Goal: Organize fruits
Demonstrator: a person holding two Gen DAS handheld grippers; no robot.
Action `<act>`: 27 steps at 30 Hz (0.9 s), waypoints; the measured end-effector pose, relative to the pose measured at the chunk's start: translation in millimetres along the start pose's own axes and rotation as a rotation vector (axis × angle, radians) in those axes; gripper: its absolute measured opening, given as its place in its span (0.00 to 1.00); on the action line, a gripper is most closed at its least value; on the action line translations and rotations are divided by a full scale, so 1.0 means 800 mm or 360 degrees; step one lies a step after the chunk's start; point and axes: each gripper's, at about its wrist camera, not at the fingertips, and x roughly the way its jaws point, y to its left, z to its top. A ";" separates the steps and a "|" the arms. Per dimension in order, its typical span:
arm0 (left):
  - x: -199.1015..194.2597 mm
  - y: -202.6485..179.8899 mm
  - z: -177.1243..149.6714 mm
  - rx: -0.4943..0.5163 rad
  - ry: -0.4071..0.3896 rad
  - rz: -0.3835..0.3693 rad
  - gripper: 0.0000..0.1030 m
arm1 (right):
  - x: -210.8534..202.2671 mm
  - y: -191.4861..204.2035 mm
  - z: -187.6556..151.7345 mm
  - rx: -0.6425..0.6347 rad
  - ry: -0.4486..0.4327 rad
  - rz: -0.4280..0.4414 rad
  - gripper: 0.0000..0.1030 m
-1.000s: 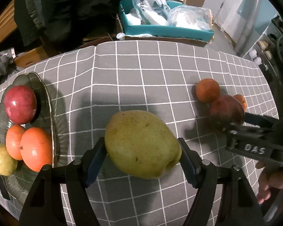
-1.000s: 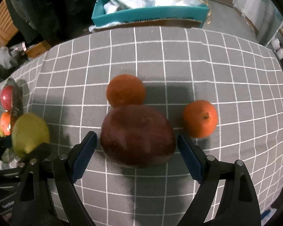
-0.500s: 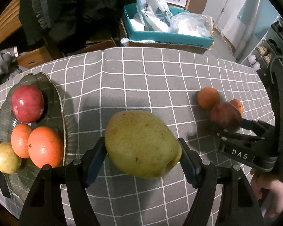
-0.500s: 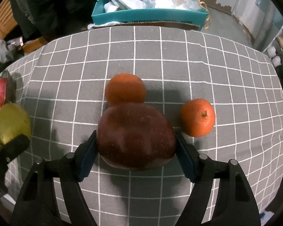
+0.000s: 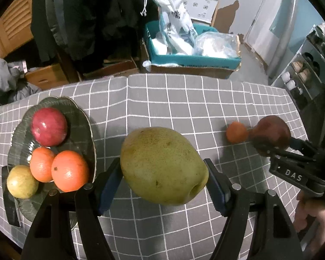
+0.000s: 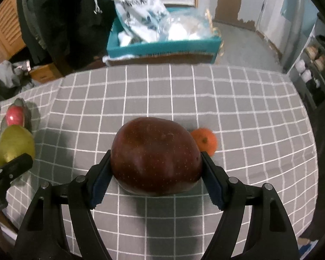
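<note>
My left gripper [image 5: 162, 173] is shut on a large yellow-green pear [image 5: 162, 164] and holds it above the grey checked tablecloth. To its left, a dark glass plate [image 5: 84, 125] carries a red apple [image 5: 48, 126], two oranges [image 5: 69, 171] and a small yellow fruit [image 5: 21, 182]. My right gripper [image 6: 156, 164] is shut on a dark red apple [image 6: 153, 151], which hangs clear of the cloth. An orange [image 6: 205, 140] lies on the cloth just behind the apple's right side. In the left wrist view the right gripper [image 5: 270, 145] holds that apple [image 5: 273, 130] beside an orange [image 5: 236, 132].
Beyond the table's far edge stands a teal box [image 5: 195, 59] of plastic bags, with dark clothing hanging to its left. Shelves with shoes [image 5: 309, 71] line the right side. A hand [image 5: 309, 214] holds the right gripper's handle.
The right gripper's jaws closed onto the dark red apple and lifted it off the cloth. The left gripper rose with the pear, and the plate now shows more fully.
</note>
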 end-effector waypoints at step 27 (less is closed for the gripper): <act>-0.121 0.031 0.008 -0.0010 -0.0311 -0.0016 0.73 | -0.139 0.049 0.034 -0.0159 -0.0396 0.0057 0.74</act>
